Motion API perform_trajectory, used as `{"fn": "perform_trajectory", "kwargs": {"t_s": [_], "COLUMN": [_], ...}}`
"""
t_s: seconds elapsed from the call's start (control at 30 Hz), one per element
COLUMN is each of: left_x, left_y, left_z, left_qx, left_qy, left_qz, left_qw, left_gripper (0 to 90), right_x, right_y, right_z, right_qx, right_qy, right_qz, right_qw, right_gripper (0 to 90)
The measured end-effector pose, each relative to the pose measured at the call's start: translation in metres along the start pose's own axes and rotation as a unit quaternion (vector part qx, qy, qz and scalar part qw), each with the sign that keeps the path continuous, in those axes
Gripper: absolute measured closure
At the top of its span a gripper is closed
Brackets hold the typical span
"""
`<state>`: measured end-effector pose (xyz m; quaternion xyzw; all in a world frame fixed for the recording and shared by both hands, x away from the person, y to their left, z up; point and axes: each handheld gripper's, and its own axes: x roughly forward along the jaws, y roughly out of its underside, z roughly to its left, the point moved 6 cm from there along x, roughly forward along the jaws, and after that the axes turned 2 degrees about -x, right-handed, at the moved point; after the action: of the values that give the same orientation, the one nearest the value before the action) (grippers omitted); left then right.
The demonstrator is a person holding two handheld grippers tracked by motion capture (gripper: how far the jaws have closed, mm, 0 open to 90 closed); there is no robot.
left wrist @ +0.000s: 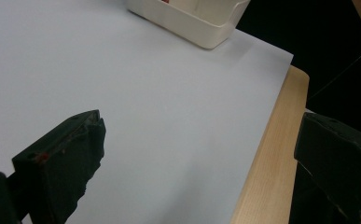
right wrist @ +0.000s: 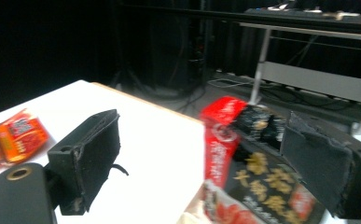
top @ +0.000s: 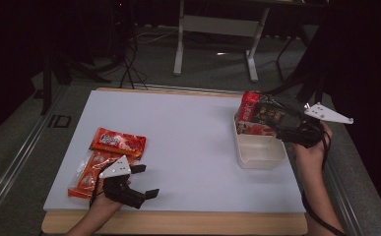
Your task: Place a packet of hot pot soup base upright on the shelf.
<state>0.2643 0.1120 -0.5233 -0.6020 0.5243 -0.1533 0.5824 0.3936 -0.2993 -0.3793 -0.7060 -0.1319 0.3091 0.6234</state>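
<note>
Risks read view by view. From the high view, the cream rectangular plastic bin (top: 258, 150) sits near the right edge of the white tabletop (top: 188, 137), and a red-and-black glossy snack packet (top: 260, 116) stands propped at the bin's far end, leaning over the rim rather than lying flat inside; it could tip out onto the table, since nothing holds it. The right gripper (top: 287, 132) hangs just beside that packet with its jaws spread and nothing between them, so a careless sweep of the hand could knock the packet off the rim. At the left, a pile of orange-red foil snack packets (top: 104, 160) lies near the front edge, touching or partly under the left gripper (top: 145, 181), whose jaws also stand apart and empty. These packets overlap, so a grab could lift two at once or drag one off the table. In the left gripper view, its two black jaws are wide apart over bare white surface, with the bin's corner (left wrist: 201, 25) far ahead and the wooden table lip (left wrist: 274, 154) just beside the right-hand jaw; the jaws point away from the pile, so a blind closure would catch nothing. In the right gripper view, the spread jaws frame the blurred red-and-black packet (right wrist: 243, 168), close to the right-hand jaw; whether it touches cannot be told, but the slick film could snag there. The orange-red packets (right wrist: 19, 135) lie well apart across the table.
</note>
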Motion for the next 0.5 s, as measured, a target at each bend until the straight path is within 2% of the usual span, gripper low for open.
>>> {"fn": "perform_trajectory", "kwargs": {"t_s": [0.1, 0.17, 0.23, 0.3, 0.4, 0.5], "left_x": [-0.003, -0.006, -0.009, -0.013, -0.019, -0.026], "left_y": [-0.002, -0.003, -0.005, -0.006, -0.007, -0.007], "left_z": [-0.001, 0.0, 0.002, 0.006, 0.014, 0.02], "left_qx": [0.007, 0.008, 0.01, 0.008, -0.001, -0.001], "left_qy": [-0.004, -0.002, -0.005, -0.007, -0.023, -0.037], "left_qz": [0.002, 0.0, 0.001, 0.0, 0.001, 0.005], "left_qw": [1.0, 1.0, 0.9999, 0.9999, 0.9997, 0.9993], "left_gripper": [1.6, 1.6, 1.6, 1.6, 1.6, 2.1], "right_x": [0.001, 0.001, 0.002, 0.003, 0.004, 0.004], "right_y": [0.003, 0.007, 0.009, 0.012, 0.017, 0.022], "right_z": [0.015, 0.026, 0.038, 0.048, 0.063, 0.076], "right_qx": [0.003, -0.001, 0.0, -0.006, -0.014, -0.017], "right_qy": [-0.026, -0.034, -0.061, -0.074, -0.086, -0.103], "right_qz": [-0.002, 0.003, 0.001, 0.006, 0.014, 0.017], "right_qw": [0.9997, 0.9994, 0.9981, 0.9973, 0.9961, 0.9944], "right_gripper": [13.3, 13.3, 13.4, 13.9, 14.2, 15.0]}}
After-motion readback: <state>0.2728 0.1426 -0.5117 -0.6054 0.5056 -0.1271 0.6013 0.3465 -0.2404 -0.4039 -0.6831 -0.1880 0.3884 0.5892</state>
